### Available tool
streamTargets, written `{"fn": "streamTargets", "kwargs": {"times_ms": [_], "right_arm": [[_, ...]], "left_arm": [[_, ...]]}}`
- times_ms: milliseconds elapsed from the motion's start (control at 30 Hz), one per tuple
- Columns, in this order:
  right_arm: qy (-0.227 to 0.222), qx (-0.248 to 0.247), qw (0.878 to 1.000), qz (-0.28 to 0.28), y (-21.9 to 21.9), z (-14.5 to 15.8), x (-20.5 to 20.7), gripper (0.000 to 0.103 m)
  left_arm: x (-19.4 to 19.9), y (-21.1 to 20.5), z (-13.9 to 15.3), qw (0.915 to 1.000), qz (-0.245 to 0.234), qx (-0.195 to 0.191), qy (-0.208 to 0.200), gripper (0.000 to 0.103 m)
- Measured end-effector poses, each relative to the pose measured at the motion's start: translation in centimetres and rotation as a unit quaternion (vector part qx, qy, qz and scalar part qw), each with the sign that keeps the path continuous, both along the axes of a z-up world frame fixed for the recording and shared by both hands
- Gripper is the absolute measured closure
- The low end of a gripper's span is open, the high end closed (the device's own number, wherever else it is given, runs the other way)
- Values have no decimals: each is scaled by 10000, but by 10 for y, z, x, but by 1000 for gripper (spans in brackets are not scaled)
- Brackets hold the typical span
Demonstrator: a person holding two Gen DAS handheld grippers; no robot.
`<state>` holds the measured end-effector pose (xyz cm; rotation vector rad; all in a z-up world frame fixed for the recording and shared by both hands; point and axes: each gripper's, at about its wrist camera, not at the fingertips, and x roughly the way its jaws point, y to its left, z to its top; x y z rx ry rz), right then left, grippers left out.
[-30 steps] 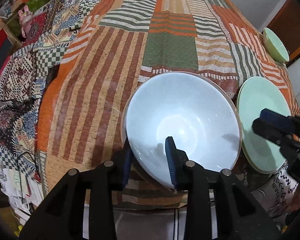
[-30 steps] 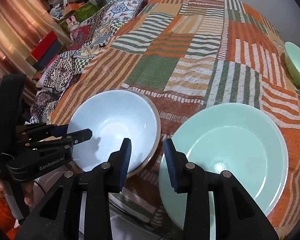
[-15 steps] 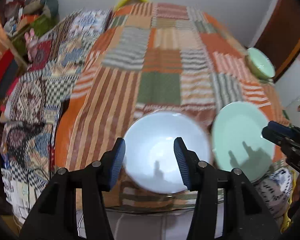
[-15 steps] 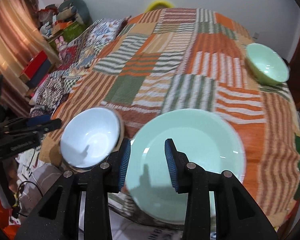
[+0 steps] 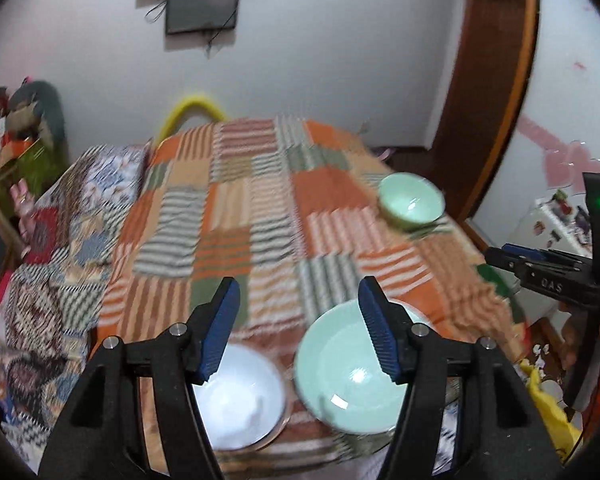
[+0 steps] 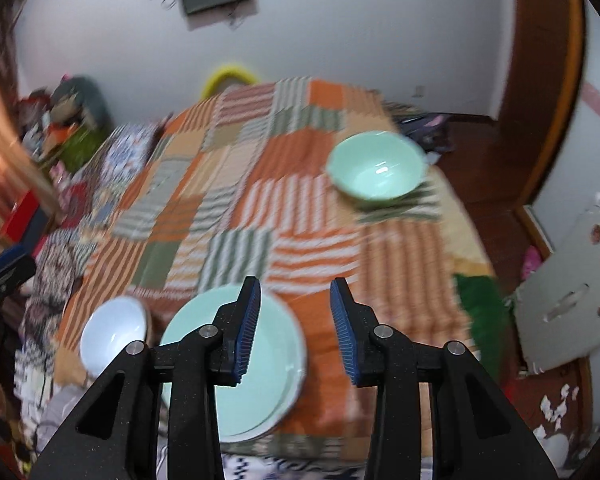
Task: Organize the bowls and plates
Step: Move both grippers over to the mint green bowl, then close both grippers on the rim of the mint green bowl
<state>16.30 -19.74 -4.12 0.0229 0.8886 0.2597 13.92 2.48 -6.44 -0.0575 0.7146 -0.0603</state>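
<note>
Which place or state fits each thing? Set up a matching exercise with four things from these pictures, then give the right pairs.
Things:
1. white bowl
2. green plate
3. green bowl
4. left tool

Places or states:
a. far right part of the bedspread
b. open, holding nothing
c. near edge, leftmost dish
d. near edge, right of the white bowl

Pairs: 1-c, 2-d, 3-a, 4-b

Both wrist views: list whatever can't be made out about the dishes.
- White bowl, left wrist view: near rim hidden behind the left gripper.
- Green plates, right wrist view: how many are stacked is unclear; the right gripper covers the middle.
- Green bowl, both views: motion blur smears its rim and base.
</note>
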Motion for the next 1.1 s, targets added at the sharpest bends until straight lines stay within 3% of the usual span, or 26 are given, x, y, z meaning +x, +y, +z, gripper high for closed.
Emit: {"fn": "streamTargets", "kwargs": {"times_ms": [67,233,400,567,867,1100], "right_arm": [[-172,92,9995,-236,-16,10,2,55],[-411,212,9967,-660,-45,28,16,55],[-490,247,9946,-883,-60,28,33,55],[-406,300,9939,-985,-66,11,60,55],[-152,213,9938,-1081,-70,-36,120,55],[74,114,9939,-1099,-69,-69,159,57]], "left_arm": [[7,-14,7,9998,-174,-73,-111,37],[28,-44,16,9977,-590,79,-314,35],[54,-61,14,9959,-839,33,-331,33],[90,-62,-3,9956,-879,-255,-184,33],[160,-47,-58,9967,-705,-348,206,33],[193,-29,-91,9969,-615,-363,346,33]]}}
